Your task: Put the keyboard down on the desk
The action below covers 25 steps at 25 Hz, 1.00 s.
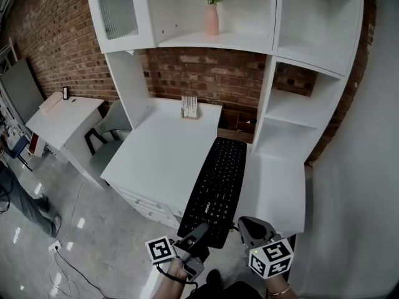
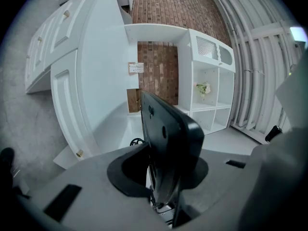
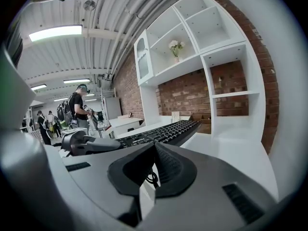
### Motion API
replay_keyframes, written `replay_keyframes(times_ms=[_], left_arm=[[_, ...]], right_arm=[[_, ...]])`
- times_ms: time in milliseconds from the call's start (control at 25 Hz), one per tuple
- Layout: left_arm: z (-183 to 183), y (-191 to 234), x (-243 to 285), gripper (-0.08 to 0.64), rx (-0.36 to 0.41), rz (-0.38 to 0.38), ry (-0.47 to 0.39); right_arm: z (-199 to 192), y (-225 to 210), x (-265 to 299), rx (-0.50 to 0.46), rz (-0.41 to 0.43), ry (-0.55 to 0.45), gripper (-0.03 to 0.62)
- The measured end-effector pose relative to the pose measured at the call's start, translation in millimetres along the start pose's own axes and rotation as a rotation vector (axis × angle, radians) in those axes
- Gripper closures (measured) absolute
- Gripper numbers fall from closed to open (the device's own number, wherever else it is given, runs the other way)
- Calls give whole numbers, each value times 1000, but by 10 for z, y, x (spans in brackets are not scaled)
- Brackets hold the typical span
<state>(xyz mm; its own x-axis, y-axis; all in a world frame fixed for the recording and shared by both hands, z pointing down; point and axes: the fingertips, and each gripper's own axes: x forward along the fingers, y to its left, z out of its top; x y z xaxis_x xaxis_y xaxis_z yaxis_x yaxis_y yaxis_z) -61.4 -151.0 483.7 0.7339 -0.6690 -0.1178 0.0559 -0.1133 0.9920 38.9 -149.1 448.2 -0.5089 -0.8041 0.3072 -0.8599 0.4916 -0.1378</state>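
As the left gripper [image 1: 199, 232] clamps the near end of the keyboard [image 1: 219, 179], its long axis runs straight away over the white surface [image 1: 162, 157], near end overhanging the front edge. The right gripper [image 1: 249, 224], jaws together, sits just beside the near right corner.

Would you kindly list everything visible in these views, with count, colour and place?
desk with shelf unit: one, white, centre, against brick wall
keyboard: one, black, lengthwise over the desk's right side
vase of flowers: one, pink, upper shelf
small stand: one, whitish, back of the desk
box: one, brown, beyond the keyboard's far end
second desk: one, white, left
chair: one, grey, between the desks
people: several, dark clothes, left background
left tongs: one, grey, clamped on the keyboard's near end
right tongs: one, grey, tips together by the keyboard's near right corner
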Motion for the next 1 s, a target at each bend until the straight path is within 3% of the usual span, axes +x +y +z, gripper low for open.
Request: replay_keyframes(times_ms=[1000], left_arm=[[431, 701, 540, 462, -32, 101, -52]], right_arm=[[-263, -468, 455, 26, 35, 124, 586]])
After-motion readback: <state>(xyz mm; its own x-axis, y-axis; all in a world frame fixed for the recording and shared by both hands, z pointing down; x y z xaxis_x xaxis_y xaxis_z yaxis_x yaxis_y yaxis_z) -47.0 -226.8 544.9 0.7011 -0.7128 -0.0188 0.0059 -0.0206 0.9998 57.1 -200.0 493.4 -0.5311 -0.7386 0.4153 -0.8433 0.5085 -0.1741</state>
